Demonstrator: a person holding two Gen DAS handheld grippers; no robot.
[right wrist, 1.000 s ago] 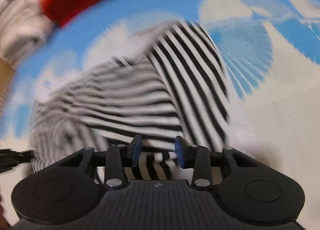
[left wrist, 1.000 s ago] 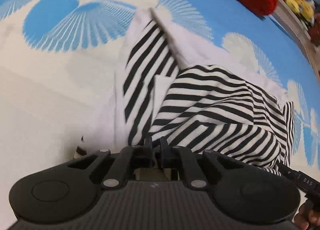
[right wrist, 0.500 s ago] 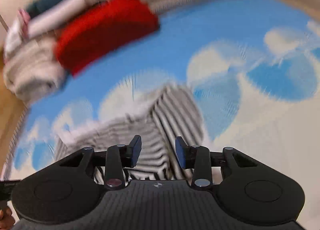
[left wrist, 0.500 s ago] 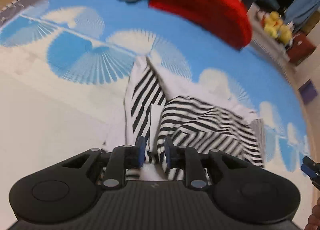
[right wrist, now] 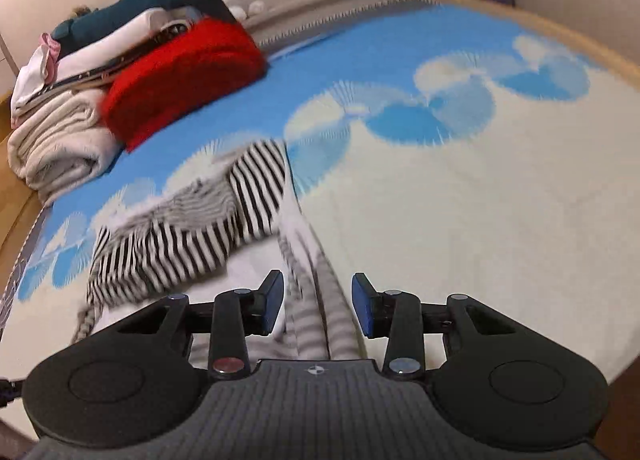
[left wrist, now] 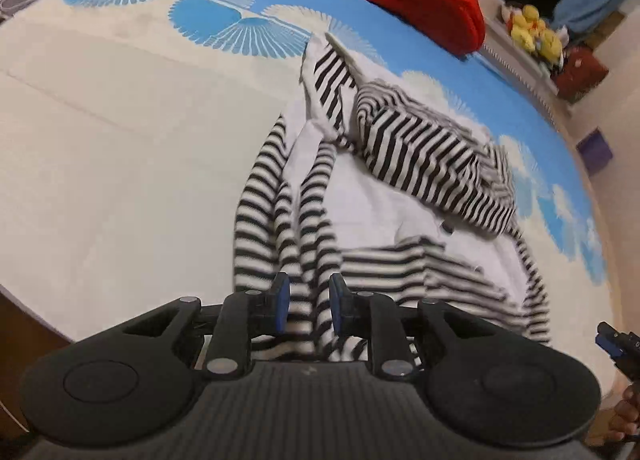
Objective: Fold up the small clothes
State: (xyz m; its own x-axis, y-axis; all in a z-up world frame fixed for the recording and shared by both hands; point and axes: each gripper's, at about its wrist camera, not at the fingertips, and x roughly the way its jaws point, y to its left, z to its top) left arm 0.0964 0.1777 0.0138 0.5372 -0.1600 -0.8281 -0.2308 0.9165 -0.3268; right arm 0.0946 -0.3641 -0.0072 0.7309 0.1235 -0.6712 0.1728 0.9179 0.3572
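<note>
A black-and-white striped small garment lies partly opened on the bed, its white inner side showing. Striped folds run from it straight into my left gripper, whose blue pads stand a little apart with bunched fabric pressed between them. In the right wrist view the same garment lies left of centre. A blurred striped band leads into my right gripper, which is closing on the fabric that fills its wider gap. The right gripper also shows at the left view's right edge.
The blue and cream bedspread covers the bed, and its near edge drops off at lower left. A red cushion and folded blankets sit at the far side. Yellow plush toys stand on a shelf beyond.
Both grippers have drawn back and up from the far side, pulling striped fabric with them. The garment now lies stretched out with its white inside exposed. The left jaws have spread slightly.
</note>
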